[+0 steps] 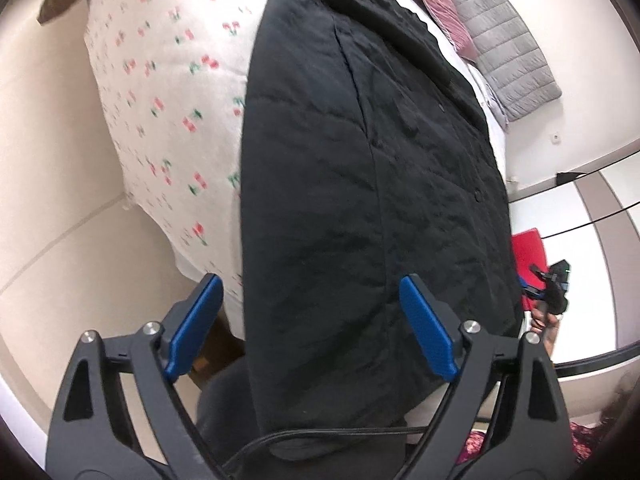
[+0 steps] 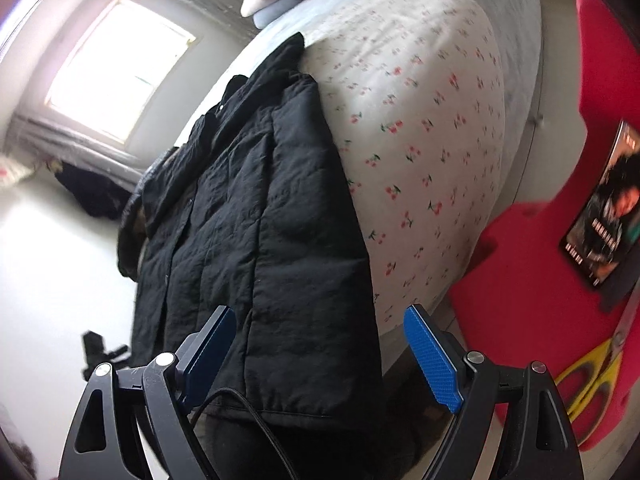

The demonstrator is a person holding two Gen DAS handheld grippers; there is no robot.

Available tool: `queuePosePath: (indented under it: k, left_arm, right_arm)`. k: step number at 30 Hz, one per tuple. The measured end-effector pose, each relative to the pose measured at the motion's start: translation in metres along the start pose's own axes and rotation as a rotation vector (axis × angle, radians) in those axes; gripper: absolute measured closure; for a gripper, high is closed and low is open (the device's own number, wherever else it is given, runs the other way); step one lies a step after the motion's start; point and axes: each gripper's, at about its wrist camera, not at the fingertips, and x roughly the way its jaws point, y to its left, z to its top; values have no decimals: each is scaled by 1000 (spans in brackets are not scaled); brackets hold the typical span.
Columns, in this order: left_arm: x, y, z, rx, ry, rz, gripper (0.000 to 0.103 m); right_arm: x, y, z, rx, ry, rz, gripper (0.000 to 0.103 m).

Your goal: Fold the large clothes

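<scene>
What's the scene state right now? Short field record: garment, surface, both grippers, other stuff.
garment: black quilted jacket, laid flat, partly folded
surface: bed with cherry-print sheet
jacket position: lower hem at the bed's near edge
left gripper: open, over the hem, holding nothing
right gripper: open, over the hem, holding nothing
bed head: pink pillow, grey quilt
room: window

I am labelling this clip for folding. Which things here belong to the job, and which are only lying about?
Part of the job:
black quilted jacket
left gripper, open
right gripper, open
bed with cherry-print sheet, the folding surface

Only lying about:
pink pillow
grey quilted blanket
poster
window
</scene>
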Motion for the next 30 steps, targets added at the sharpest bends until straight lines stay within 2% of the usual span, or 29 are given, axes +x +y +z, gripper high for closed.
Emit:
queuePosePath:
  k: [4,8,10,15,18,20,21,22,25,27,28,29,30]
  left_arm:
    - [0,-1,-4,-20,13,-107,29]
    - [-5,-7,-8,-13,12,-128,39]
    - [-7,-8,-9,-14,6,-132,46]
    - [-18,-10,-10,-12,-17,-135,57]
    - [-21,-17,-10,1,-31,-125,61]
    - [-22,-21,-10,11,-41,-111,69]
    - [-22,-22,-10,14,-48,-104,76]
    - [-23,-22,-10,16,-53,-100,78]
    - [-19,-20,-9,22,-50,-70,76]
    - [-14,-15,-9,4,-34,-41,73]
    - [-12,-12,-9,-5,-25,-27,67]
    - [-10,-9,-10,-13,-18,-21,63]
    - [-9,-7,-11,-23,-9,-19,55]
  right_arm:
    - [12,-6,0,40,28,57,16]
    - [26,2,-4,21,63,78,17]
    - [32,9,-9,-9,63,59,18]
    - [33,12,-22,-22,22,44,33]
    - [25,8,-25,-11,-5,46,50]
    - [20,6,-28,-8,-23,45,66]
    - [17,7,-28,-13,-35,48,70]
    - [14,9,-29,-18,-47,50,76]
    - [9,11,-29,-21,-65,65,78]
    - [10,6,-27,2,-59,72,74]
    - [12,1,-25,26,-51,78,71]
    - [15,-5,-25,50,-45,77,63]
    - [17,-9,-24,62,-43,70,58]
